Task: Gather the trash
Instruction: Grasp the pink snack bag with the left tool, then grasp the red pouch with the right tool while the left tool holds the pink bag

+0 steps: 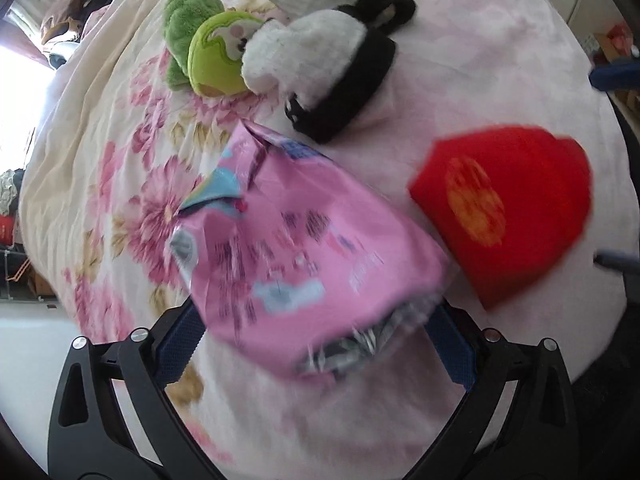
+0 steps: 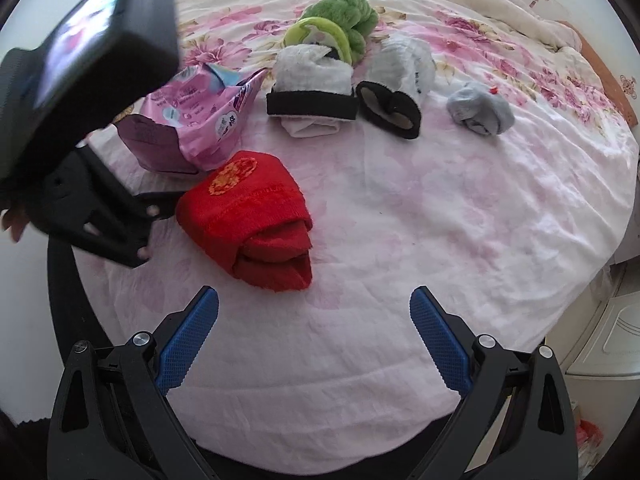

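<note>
both tongs are over a bed with a flowered quilt [image 2: 440,184]. left gripper [image 1: 316,344] has its blue fingers [image 1: 178,350] spread wide, and the pink wrapper bag [image 1: 296,248] lies between them at its torn lower end. the picture is blurred there, so i cannot tell if the fingers really press the bag. in the right wrist view the same pink wrapper bag [image 2: 196,120] is at the left part of the bed, with its open mouth toward the black body of the left gripper [image 2: 116,216].

right gripper [image 2: 314,334] is open and holds nothing; under it is only bare quilt.

just beside the bag lies a folded red towel [image 2: 256,220] with a gold round pattern on top; in the left wrist view the red towel [image 1: 508,208] is to the right of the bag.

farther back there are a green plush slipper [image 2: 340,20], a white and black plush slipper [image 2: 312,88], a second slipper of the same kind [image 2: 396,84] lying with its black sole showing, and a small grey rolled cloth [image 2: 480,108] apart to the right.
</note>
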`<move>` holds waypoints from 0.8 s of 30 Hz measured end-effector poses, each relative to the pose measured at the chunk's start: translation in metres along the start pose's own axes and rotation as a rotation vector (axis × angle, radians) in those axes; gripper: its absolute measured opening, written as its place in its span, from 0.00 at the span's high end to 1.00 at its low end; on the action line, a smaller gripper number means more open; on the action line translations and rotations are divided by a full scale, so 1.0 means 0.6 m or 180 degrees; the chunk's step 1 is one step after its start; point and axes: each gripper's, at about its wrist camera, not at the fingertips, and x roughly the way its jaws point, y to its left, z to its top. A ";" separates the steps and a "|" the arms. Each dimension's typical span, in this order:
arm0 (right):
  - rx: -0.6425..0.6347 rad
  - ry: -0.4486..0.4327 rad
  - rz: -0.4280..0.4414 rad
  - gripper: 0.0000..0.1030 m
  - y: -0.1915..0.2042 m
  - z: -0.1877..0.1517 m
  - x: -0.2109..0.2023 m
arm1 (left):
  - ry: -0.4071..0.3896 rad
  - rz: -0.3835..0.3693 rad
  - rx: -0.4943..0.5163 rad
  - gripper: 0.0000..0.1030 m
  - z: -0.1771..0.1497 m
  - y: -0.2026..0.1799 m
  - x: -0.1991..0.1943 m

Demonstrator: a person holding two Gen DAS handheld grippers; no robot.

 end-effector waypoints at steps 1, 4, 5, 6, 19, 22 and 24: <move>-0.0019 0.0003 0.0014 0.11 0.002 0.003 0.004 | -0.0033 -0.0080 -0.0062 0.36 0.000 0.008 0.004; -0.0100 -0.0008 0.0054 0.11 0.009 0.017 0.017 | 0.0054 -0.0538 -0.0313 0.57 0.004 0.043 0.015; -0.0124 -0.0010 0.0078 0.11 0.011 0.023 0.022 | 0.0040 -0.0524 -0.0290 0.57 0.004 0.048 0.014; -0.0141 -0.0025 0.0119 0.11 0.012 0.029 0.026 | 0.0035 -0.0506 -0.0286 0.58 0.004 0.050 0.014; -0.0380 -0.0063 0.0536 0.50 0.042 0.072 0.081 | 0.0036 -0.0549 -0.0354 0.59 0.014 0.056 0.019; -0.0487 -0.0050 0.0606 0.70 0.047 0.072 0.059 | 0.0002 -0.0486 -0.0326 0.61 0.016 0.045 0.007; -0.0511 -0.0026 0.0579 0.71 0.045 0.068 0.050 | 0.0002 -0.0532 -0.0360 0.61 0.010 0.034 -0.006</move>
